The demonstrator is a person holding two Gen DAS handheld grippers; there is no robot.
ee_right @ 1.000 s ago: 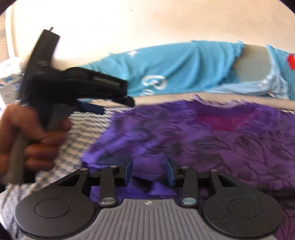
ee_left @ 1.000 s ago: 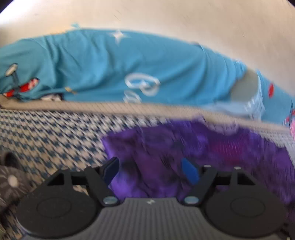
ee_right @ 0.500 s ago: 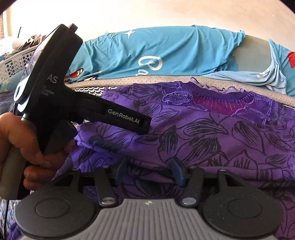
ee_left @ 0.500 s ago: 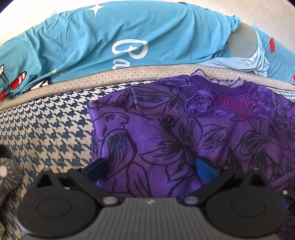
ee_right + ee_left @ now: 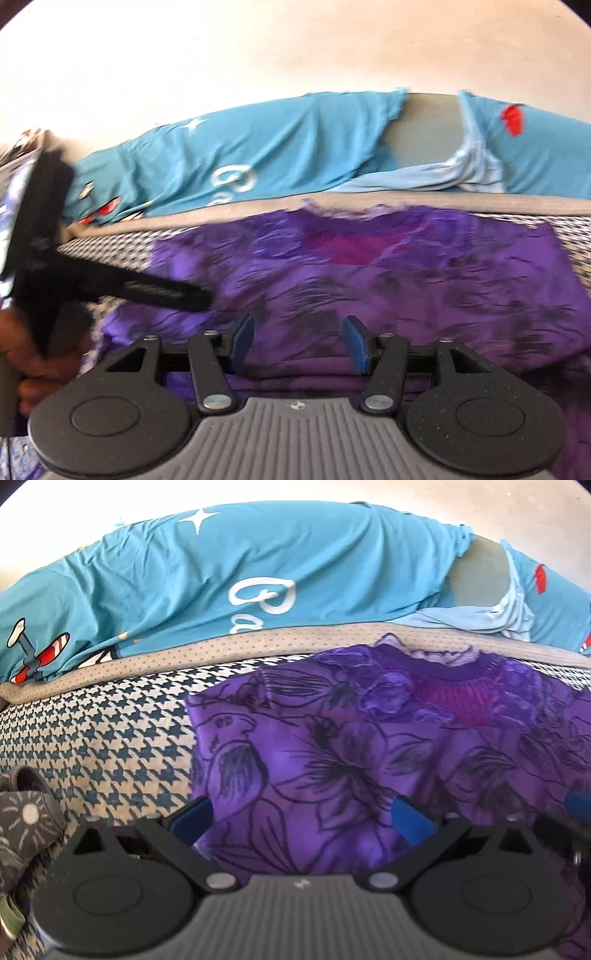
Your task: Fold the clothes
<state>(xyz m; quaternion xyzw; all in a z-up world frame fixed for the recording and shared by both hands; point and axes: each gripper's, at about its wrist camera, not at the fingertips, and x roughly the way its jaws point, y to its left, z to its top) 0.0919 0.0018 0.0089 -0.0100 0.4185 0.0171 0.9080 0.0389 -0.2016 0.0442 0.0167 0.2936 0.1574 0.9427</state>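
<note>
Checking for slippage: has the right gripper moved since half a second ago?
Yes. The right gripper has pulled back and tilted up: the teal sheet sits lower, with more wall above.

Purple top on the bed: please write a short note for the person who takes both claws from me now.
Left claw: open, holding nothing, low over the left part of the purple top.
Right claw: open, holding nothing, over the top's near part.
The top lies spread on the checked cover, neckline toward the blue sheet. Its near edge looks doubled over in the right wrist view, but that view is blurred.
Done: top laid out.
Left: the folding itself; nothing is gripped yet.
</note>
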